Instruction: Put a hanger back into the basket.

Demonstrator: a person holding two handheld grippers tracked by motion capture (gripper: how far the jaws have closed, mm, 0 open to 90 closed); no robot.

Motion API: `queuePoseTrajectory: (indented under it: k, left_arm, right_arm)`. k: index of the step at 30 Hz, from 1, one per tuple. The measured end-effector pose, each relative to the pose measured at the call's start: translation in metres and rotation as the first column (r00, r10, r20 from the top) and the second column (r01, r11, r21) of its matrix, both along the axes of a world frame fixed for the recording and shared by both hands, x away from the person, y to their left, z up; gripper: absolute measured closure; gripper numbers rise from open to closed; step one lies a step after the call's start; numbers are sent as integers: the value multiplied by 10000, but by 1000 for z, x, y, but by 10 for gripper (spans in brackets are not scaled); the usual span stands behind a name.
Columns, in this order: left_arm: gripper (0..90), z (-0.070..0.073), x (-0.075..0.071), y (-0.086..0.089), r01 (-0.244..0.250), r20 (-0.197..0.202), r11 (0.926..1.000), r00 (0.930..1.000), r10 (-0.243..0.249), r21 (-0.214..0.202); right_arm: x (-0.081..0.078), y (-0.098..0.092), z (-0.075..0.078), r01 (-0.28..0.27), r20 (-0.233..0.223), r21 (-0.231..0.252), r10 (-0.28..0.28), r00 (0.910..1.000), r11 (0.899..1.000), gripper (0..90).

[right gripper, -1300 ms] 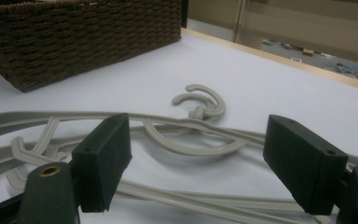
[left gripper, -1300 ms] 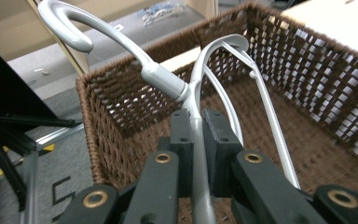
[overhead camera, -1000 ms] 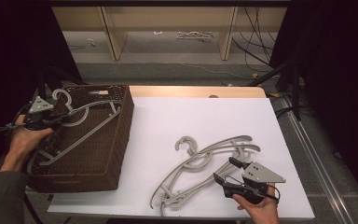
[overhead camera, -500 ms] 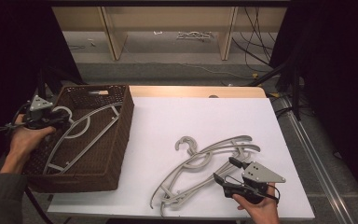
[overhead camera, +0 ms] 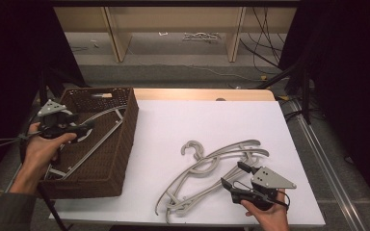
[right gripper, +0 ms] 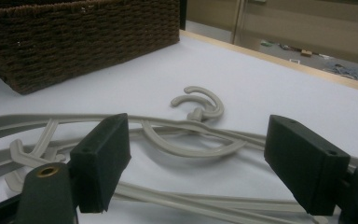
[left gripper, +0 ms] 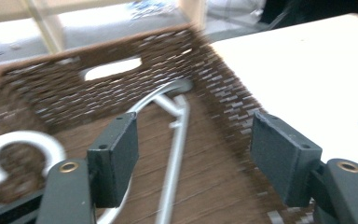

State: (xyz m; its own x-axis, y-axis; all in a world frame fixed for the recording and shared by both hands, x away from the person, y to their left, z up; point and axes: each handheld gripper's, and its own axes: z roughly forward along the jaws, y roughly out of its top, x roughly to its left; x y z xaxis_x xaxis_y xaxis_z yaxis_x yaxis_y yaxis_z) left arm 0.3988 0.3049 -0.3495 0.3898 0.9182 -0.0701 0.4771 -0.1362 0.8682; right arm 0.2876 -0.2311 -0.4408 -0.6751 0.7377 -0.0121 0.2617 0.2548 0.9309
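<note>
Presently, in the high view, the left gripper (overhead camera: 79, 129) sits over the near-left part of the brown wicker basket (overhead camera: 125, 139), held in the person's left hand (overhead camera: 41, 149). Its fingers have just been opening and stand wide apart with nothing between them. A grey hanger (overhead camera: 99, 137) lies inside the basket, just beyond and below those fingers, its long bar running along the basket floor. The right gripper (overhead camera: 233, 177) rests low at the near edge of the white table (overhead camera: 173, 120), in the right hand (overhead camera: 267, 214). Its fingers are spread wide and point toward a loose pile of grey hangers (overhead camera: 207, 166) lying flat on the table just ahead of them; they grip nothing.

In the left gripper view, the two finger pads (left gripper: 114, 156) stand far apart and empty. Between and beyond them the hanger in the basket (left gripper: 175, 140) lies on the woven floor, its hook (left gripper: 18, 144) curling to the left of the left finger. The basket wall (left gripper: 121, 88) rises behind. The picture is blurred.

In the right gripper view, the fingers (right gripper: 102, 158) are wide open and hold nothing. The pile of hangers (right gripper: 191, 140) lies on the table directly between and ahead of them, hooks farther off. The basket (right gripper: 84, 37) stands well beyond, to the upper left.
</note>
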Motion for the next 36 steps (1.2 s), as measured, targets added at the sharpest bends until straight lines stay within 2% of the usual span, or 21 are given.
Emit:
queuePoseTrajectory:
  k: [1,2,3,5,8,11,13,20,21,23,25,26,28,29,30,32,33,35,36]
  left_arm:
    - [310,2,-2,-6,110,109,9999,9999,-109,-93]
    - [307,3,-5,-11,219,235,9996,9995,-215,-169]
    - [302,5,-7,-16,342,339,9991,9989,-333,-258]
    - [278,7,-12,-26,573,495,9969,9973,-547,-536]
    - [247,10,-20,-42,783,839,9947,9938,-725,-672]
    - [227,10,-30,-58,877,1257,9906,9893,-743,-1048]
    - [214,10,-34,-68,1158,1327,9858,9862,-995,-1214]
    - [212,6,-47,-101,1947,1497,9726,9731,-1752,-1272]
    - [210,4,-49,-105,2034,1508,9705,9714,-1834,-1295]
    - [204,1,-51,-113,2206,1512,9672,9678,-2011,-1259]
    - [191,-4,-54,-118,2258,1665,9667,9646,-2046,-1207]
    - [188,-6,-55,-120,2316,1740,9640,9626,-2077,-1306]
    - [187,-12,-56,-124,2421,1756,9587,9606,-2153,-1492]
    - [183,-15,-58,-127,2480,1843,9562,9583,-2185,-1556]
    - [177,-18,-59,-129,2546,1925,9550,9554,-2241,-1522]
    - [175,-23,-62,-134,2736,2073,9533,9473,-2441,-1280]
    - [174,-25,-64,-136,2780,2118,9526,9452,-2484,-1233]
    - [173,-29,-67,-140,2864,2224,9503,9410,-2550,-1220]
    - [172,-32,-68,-142,2917,2230,9490,9394,-2605,-1201]
  right_arm:
    - [1,1,-1,21,221,94,-23,9998,10000,234]
    - [1,1,-1,36,127,110,-38,9999,9999,234]
    - [2,0,0,6,265,14,-6,9996,10000,234]
    - [0,1,0,50,102,144,-51,9999,9999,234]
    - [1,1,0,32,174,126,-34,9998,9999,233]
    - [1,0,0,16,329,70,-18,9995,10000,234]
    - [1,0,0,46,370,76,-49,9993,10000,234]
    - [1,-1,0,47,305,101,-50,9995,9999,233]
    - [0,-1,1,53,101,48,-54,9999,10000,233]
    - [0,-1,1,49,73,53,-50,10000,10000,233]
    - [2,-1,-1,2,460,229,-13,9989,9997,233]
    - [0,-1,0,16,257,151,-19,9997,9999,233]
    - [0,-1,0,93,372,228,-102,9993,9997,233]
    - [-1,-2,1,13,193,249,-18,9998,9997,233]
    - [-1,-3,1,-11,409,211,2,9992,9998,233]
    - [-3,-4,2,72,141,235,-76,9999,9997,232]
    - [0,-4,1,24,488,399,-44,9988,9992,232]
    - [0,-5,1,95,429,392,-112,9990,9992,231]
    - [-1,-4,1,71,201,549,-82,9998,9985,230]
